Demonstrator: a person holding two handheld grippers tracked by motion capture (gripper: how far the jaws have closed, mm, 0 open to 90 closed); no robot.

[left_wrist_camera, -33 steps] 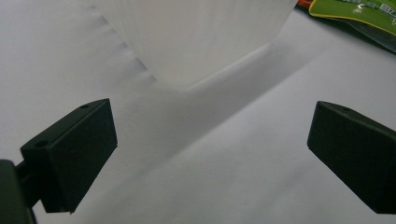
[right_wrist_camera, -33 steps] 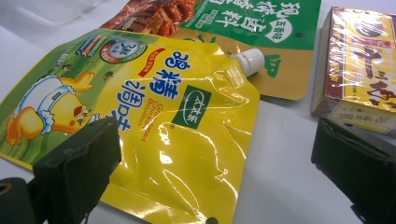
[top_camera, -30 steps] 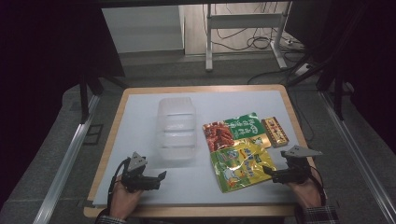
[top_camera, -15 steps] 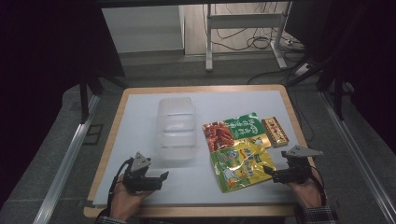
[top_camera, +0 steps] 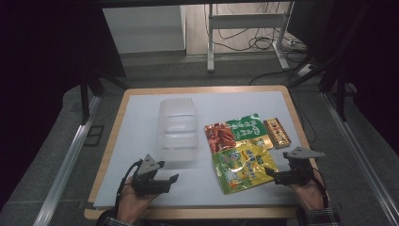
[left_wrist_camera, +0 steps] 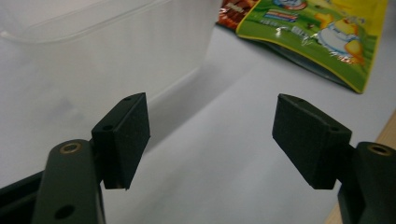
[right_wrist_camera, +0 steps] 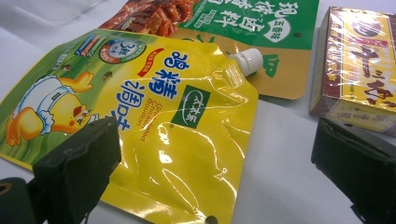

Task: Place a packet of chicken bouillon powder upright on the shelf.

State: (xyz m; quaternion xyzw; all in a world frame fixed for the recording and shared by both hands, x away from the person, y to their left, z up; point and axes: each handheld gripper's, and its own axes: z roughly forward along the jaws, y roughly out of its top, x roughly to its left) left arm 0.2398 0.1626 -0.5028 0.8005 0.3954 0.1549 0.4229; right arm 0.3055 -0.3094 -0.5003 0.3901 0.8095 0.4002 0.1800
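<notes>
While my left gripper [top_camera: 170, 179] hovers near the front edge of the tabletop [top_camera: 141, 117] with nothing between its jaws, which have just been closing and now stand partly open, I read this as the approach step: neither claw has hold of anything yet. Just ahead of it, in the left gripper view, rises the near wall of the clear plastic container [left_wrist_camera: 93, 51], which sits left of the middle of the tabletop, its long side running toward the far edge. My right gripper [top_camera: 273, 175] rests near the front right corner, jaws spread wide and empty, straddling the near right corner of the yellow spouted pouch [right_wrist_camera: 154, 121] without pressing on it.

Outward from there, the pouch lies flat, overlapping the green and orange sachet [right_wrist_camera: 243, 42] behind it, and a small yellow box [right_wrist_camera: 359, 70] sits just beside them toward the right edge.

My guess is that the packets belong in the container. Next I would lower the right jaws onto the pouch's edge and close, keeping clear of the box.
</notes>
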